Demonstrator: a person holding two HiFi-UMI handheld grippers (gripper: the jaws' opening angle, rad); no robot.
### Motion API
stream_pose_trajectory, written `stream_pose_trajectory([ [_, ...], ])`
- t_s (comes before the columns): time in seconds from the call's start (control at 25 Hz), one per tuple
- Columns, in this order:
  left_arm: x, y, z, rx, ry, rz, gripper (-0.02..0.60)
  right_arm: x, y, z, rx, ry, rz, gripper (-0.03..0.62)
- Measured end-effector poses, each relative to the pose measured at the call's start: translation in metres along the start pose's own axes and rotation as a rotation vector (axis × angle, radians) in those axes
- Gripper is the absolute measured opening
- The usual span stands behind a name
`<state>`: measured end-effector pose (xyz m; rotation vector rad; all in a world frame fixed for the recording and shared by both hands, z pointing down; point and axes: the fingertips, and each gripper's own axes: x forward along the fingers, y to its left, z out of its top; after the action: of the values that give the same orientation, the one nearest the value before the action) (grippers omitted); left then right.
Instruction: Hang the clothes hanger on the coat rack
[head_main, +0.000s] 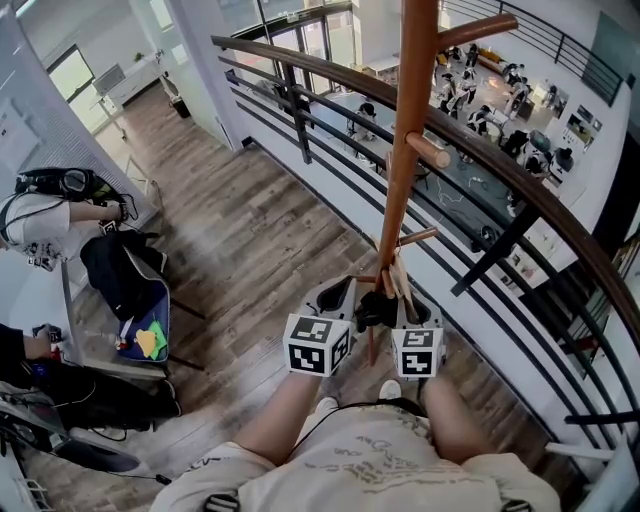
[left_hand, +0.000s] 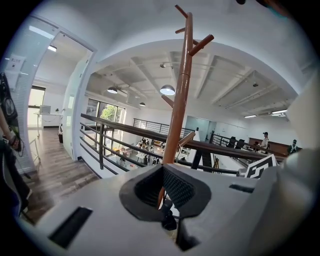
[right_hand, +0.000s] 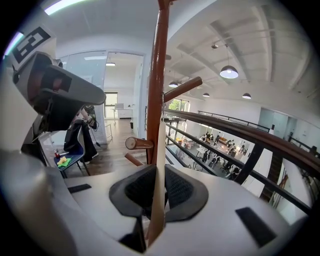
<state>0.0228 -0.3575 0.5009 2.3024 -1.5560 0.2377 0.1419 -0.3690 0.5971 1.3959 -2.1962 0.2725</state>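
The coat rack (head_main: 405, 150) is a tall brown wooden pole with short pegs, standing just before the railing. Both grippers are low beside its foot. A pale wooden clothes hanger (head_main: 398, 280) sits between them, close against the pole. My right gripper (head_main: 410, 305) is shut on the hanger's flat pale bar (right_hand: 158, 200), which stands upright between its pads, with the pole (right_hand: 156, 90) right behind. My left gripper (head_main: 345, 300) is shut on a thin brown edge of the hanger (left_hand: 160, 194); the pole (left_hand: 177, 100) rises ahead of it. A low peg (head_main: 418, 237) juts out just above the hanger.
A curved dark railing (head_main: 500, 170) runs behind the rack, with an open hall far below. Higher pegs (head_main: 428, 150) stick out toward the right. A chair with a black bag (head_main: 130, 280) and a seated person (head_main: 50, 215) are at the left on the wood floor.
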Motion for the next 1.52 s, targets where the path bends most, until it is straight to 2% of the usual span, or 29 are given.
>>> stream_pose_trajectory([
  [0.92, 0.007, 0.000, -0.010, -0.044, 0.030, -0.052, 0.003, 0.001, 0.010, -0.009, -0.021, 0.033, -0.005, 0.062],
  [1.08, 0.006, -0.001, -0.008, -0.038, 0.032, -0.066, 0.003, -0.002, 0.012, -0.001, 0.001, -0.004, 0.004, 0.098],
  [1.28, 0.009, -0.009, -0.004, -0.025, 0.024, -0.077, 0.003, -0.016, 0.002, 0.010, 0.047, -0.093, -0.001, 0.100],
  [1.52, 0.012, -0.019, 0.001, 0.000, 0.011, -0.105, 0.003, -0.041, -0.022, 0.029, 0.134, -0.207, -0.083, 0.003],
])
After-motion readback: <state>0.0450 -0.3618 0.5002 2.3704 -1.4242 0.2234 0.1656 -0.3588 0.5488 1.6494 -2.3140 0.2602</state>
